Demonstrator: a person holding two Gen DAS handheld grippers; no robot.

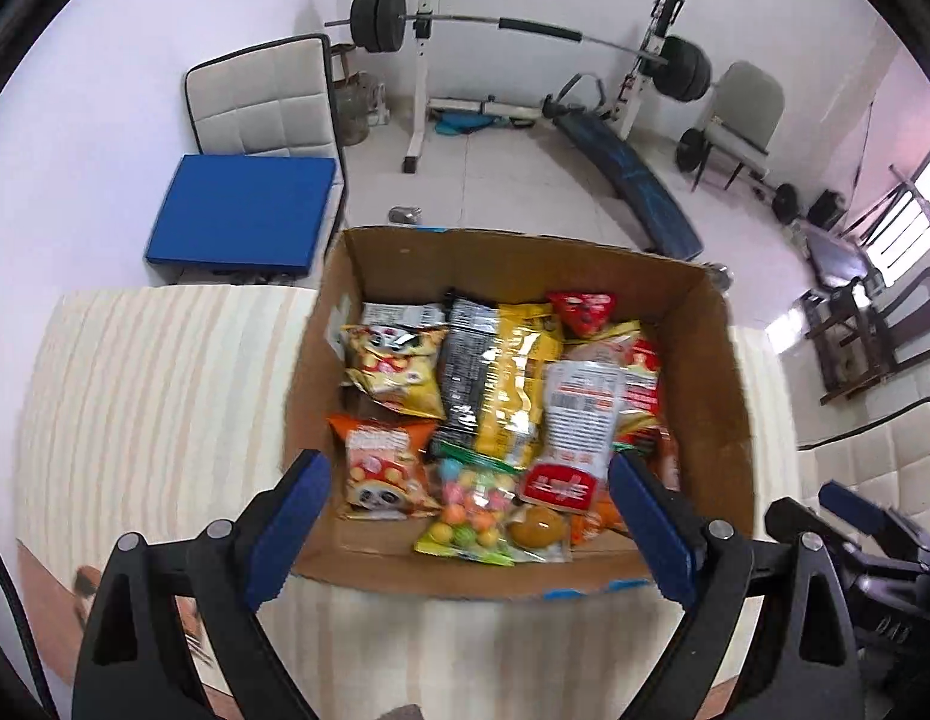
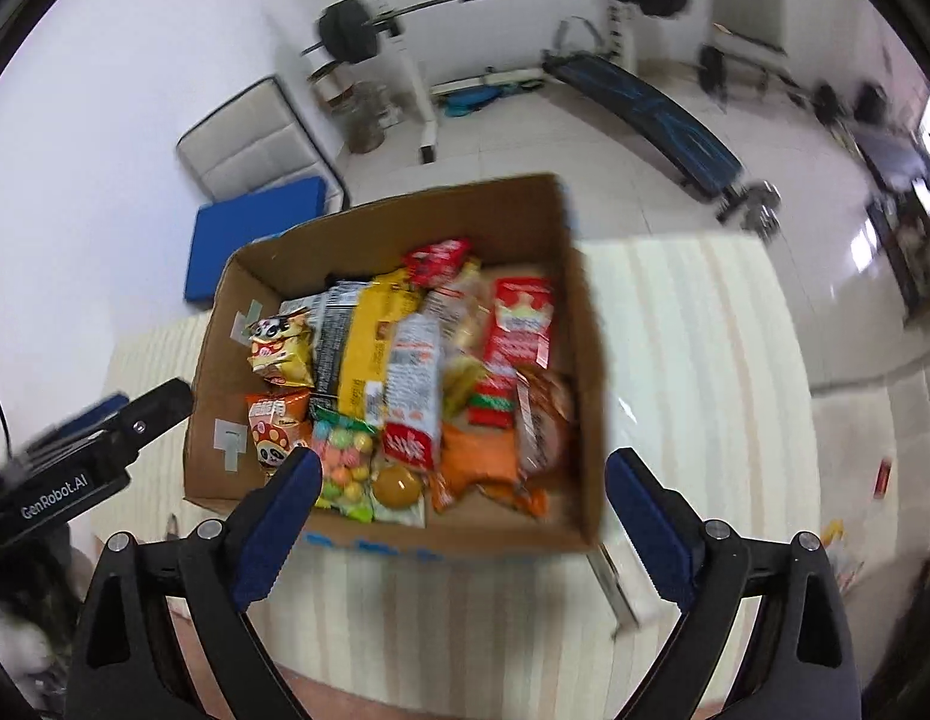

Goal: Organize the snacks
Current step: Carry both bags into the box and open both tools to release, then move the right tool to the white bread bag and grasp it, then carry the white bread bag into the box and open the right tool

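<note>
An open cardboard box (image 1: 711,396) stands on a pale striped table and is full of snack packs; it also shows in the right wrist view (image 2: 576,324). Inside lie a yellow bag (image 1: 516,372), a bag of coloured candy balls (image 1: 471,510), two panda packs (image 1: 381,474) and a red and white pack (image 1: 576,438). My left gripper (image 1: 471,510) is open and empty above the box's near edge. My right gripper (image 2: 465,510) is open and empty above the near edge too, with the candy bag (image 2: 342,462) by its left finger.
The striped table (image 1: 153,408) extends left and right of the box (image 2: 705,372). The other gripper shows at each view's side (image 1: 855,516) (image 2: 105,450). Behind are a blue mat (image 1: 243,216), white cushion, barbell rack (image 1: 423,60), bench and chairs.
</note>
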